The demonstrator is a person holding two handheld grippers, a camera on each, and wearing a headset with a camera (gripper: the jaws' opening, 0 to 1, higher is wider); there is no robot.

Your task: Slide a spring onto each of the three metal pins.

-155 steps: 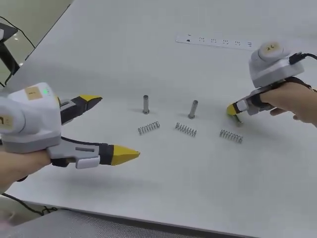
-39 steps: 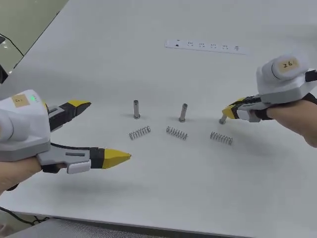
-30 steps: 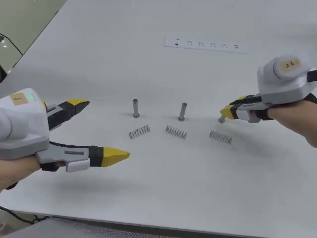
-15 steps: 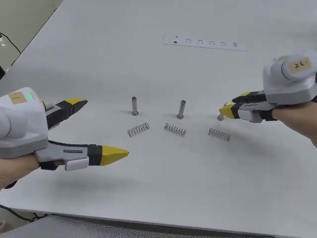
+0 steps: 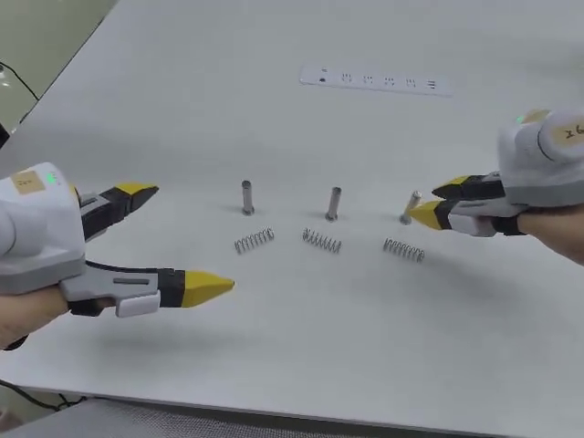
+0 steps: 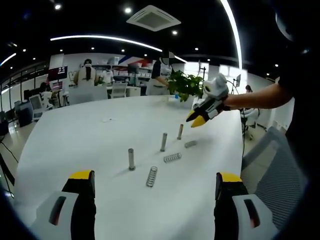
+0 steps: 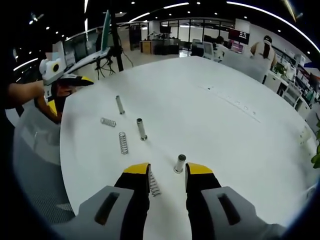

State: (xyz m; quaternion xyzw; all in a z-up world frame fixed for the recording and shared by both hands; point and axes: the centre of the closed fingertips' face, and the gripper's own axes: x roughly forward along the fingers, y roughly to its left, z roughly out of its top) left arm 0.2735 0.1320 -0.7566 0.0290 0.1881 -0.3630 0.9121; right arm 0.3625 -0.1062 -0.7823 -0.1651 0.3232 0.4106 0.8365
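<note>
While springs (image 5: pixel 321 241) lie flat, pins (image 5: pixel 334 203) stand upright.

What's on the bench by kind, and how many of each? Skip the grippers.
Metal pins: 3
Springs: 3, all lying loose, none on a pin
Power strip: 1
Total: 7
</note>
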